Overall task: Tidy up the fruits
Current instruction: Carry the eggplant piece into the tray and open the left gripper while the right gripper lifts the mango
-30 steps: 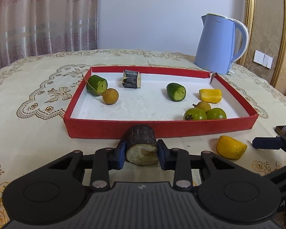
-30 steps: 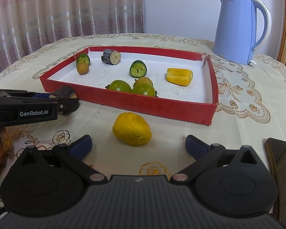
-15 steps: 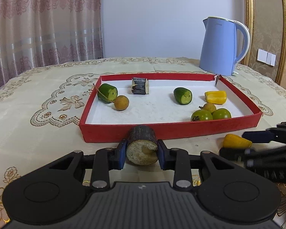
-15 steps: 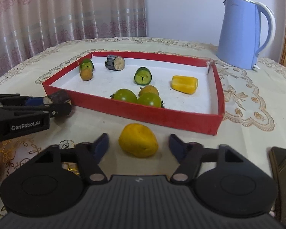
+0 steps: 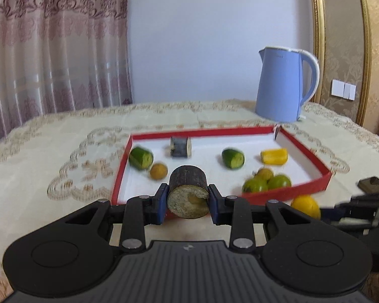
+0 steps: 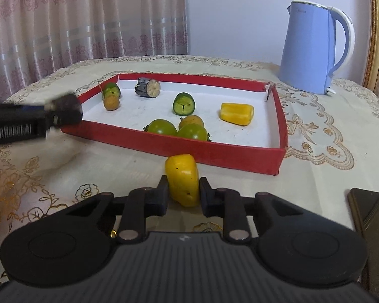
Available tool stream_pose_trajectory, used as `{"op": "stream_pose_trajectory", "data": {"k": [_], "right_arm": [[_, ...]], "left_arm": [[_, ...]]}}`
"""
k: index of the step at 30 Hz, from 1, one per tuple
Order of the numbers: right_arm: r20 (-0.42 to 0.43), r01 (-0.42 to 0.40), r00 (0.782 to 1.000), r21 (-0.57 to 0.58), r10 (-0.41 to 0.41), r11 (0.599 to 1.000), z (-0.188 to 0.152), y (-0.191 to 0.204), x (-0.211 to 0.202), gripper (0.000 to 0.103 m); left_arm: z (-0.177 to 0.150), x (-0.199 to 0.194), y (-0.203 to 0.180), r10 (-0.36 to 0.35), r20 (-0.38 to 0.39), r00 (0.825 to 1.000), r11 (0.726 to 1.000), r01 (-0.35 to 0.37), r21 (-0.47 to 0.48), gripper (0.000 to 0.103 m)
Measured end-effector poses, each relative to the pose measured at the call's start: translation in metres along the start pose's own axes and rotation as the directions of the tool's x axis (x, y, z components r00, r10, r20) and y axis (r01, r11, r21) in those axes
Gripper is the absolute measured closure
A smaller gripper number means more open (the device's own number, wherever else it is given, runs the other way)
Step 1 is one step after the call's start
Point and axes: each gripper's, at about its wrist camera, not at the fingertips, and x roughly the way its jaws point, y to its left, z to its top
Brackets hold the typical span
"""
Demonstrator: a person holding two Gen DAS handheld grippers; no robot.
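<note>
My left gripper (image 5: pixel 188 200) is shut on a dark-skinned round fruit chunk (image 5: pixel 188 192) and holds it raised by the near-left corner of the red tray (image 5: pixel 285 195). In the right wrist view it (image 6: pixel 63 108) hovers at that corner of the tray (image 6: pixel 214 151). My right gripper (image 6: pixel 183 193) is shut on a yellow fruit piece (image 6: pixel 182 181), just in front of the tray's near wall; it also shows in the left wrist view (image 5: pixel 305 204). Inside the tray lie green chunks (image 6: pixel 184 104), green tomatoes (image 6: pixel 163 127), a yellow piece (image 6: pixel 237 113), another dark chunk (image 6: pixel 149 87) and small orange fruits (image 6: pixel 111 103).
A blue kettle (image 6: pixel 315 48) stands behind the tray's far right corner. A dark phone (image 6: pixel 371 214) lies on the cloth at the right. The table has an embroidered cream cloth (image 6: pixel 323 146); curtains hang behind at the left.
My left gripper has lifted the dark chunk up toward the tray's near-left corner. My right gripper has closed from wide open onto the yellow piece.
</note>
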Motion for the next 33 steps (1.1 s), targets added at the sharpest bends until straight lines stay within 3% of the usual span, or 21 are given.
{"op": "stream_pose_trajectory", "data": {"k": [6, 14, 33], "right_arm": [[0.015, -0.023, 1.000, 0.018, 0.023, 1.000, -0.001, -0.001, -0.007, 0.079], [0.028, -0.039, 0.999, 0.040, 0.038, 0.998, -0.001, -0.005, -0.014, 0.079], [0.047, -0.066, 0.997, 0.036, 0.064, 0.997, 0.002, 0.003, -0.023, 0.079]], "left_arm": [[0.029, 0.034, -0.008, 0.009, -0.023, 1.000, 0.999, -0.009, 0.039, 0.071], [0.042, 0.096, -0.014, 0.053, -0.129, 0.990, 0.997, -0.047, 0.055, 0.071], [0.045, 0.121, -0.022, 0.111, -0.147, 0.983, 0.991, -0.099, 0.086, 0.071]]}}
